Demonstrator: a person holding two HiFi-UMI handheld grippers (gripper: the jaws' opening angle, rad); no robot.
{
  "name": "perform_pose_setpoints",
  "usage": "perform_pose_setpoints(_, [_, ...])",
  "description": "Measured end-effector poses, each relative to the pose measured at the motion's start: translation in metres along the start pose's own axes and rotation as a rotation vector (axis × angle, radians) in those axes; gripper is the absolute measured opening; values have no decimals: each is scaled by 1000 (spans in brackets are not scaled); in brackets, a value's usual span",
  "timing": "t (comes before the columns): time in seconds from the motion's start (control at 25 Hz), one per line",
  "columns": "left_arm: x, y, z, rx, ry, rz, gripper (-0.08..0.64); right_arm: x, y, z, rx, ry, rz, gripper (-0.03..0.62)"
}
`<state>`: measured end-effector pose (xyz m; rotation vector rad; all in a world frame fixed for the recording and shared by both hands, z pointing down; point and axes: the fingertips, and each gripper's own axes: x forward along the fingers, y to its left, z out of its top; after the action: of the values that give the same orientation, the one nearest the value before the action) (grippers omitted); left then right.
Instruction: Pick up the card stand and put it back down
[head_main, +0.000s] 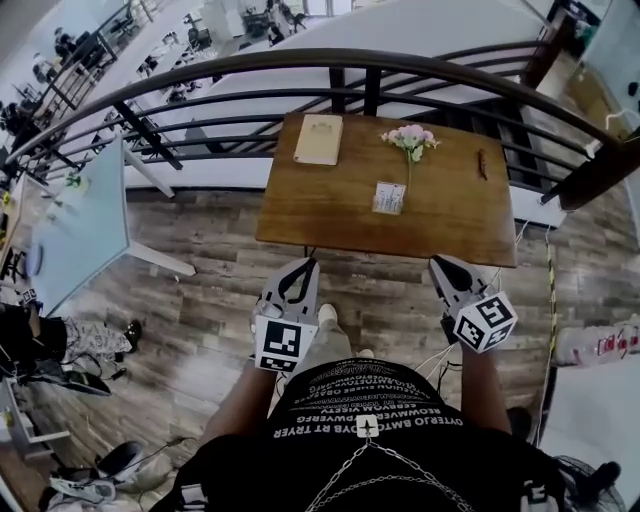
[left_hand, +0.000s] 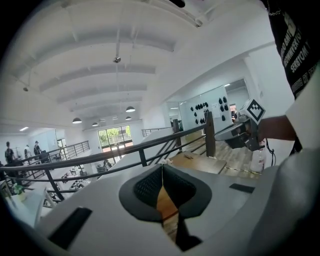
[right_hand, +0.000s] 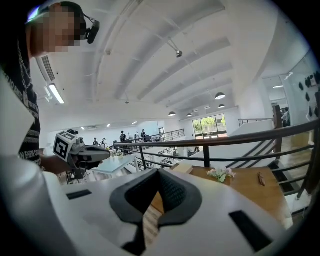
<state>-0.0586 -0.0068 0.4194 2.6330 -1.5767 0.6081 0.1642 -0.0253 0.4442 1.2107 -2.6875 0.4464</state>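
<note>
The card stand, a small white card standing upright, is near the middle of the wooden table. Both grippers hover over the plank floor, short of the table's near edge and apart from the stand. My left gripper is below the table's left part, its jaws closed together with nothing between them. My right gripper is below the table's right part, also shut and empty. In both gripper views the stand is hidden behind the jaws.
On the table lie a tan notebook at the back left, a pink flower sprig behind the stand, and a small brown object at the right. A dark railing curves behind the table. A pale blue table stands at the left.
</note>
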Motion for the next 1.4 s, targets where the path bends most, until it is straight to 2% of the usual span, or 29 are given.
perform_pose_setpoints(0.12, [4,10,-12,-22,20,9,29,15,1,-7,22,22,2,14])
perform_pose_setpoints(0.32, [13,28,-21,-72,43,24,29,44,19,-11,-1,63,73,15])
perform_pose_setpoints(0.48, [28,36,-21,-77,42,9,29,61,15,-8,9,66,72,14])
perform_pose_setpoints(0.84, [69,57,9,-99,-30,-48,29,72,-17,19,-4,48,-11,15])
perform_pose_setpoints(1.0, [89,62,11,-98,-20,-87,29,77,-26,23,7,45,-39,15])
perform_pose_setpoints(1.4, [126,92,29,-79,-55,-151,29,104,-38,41,14,46,-102,14])
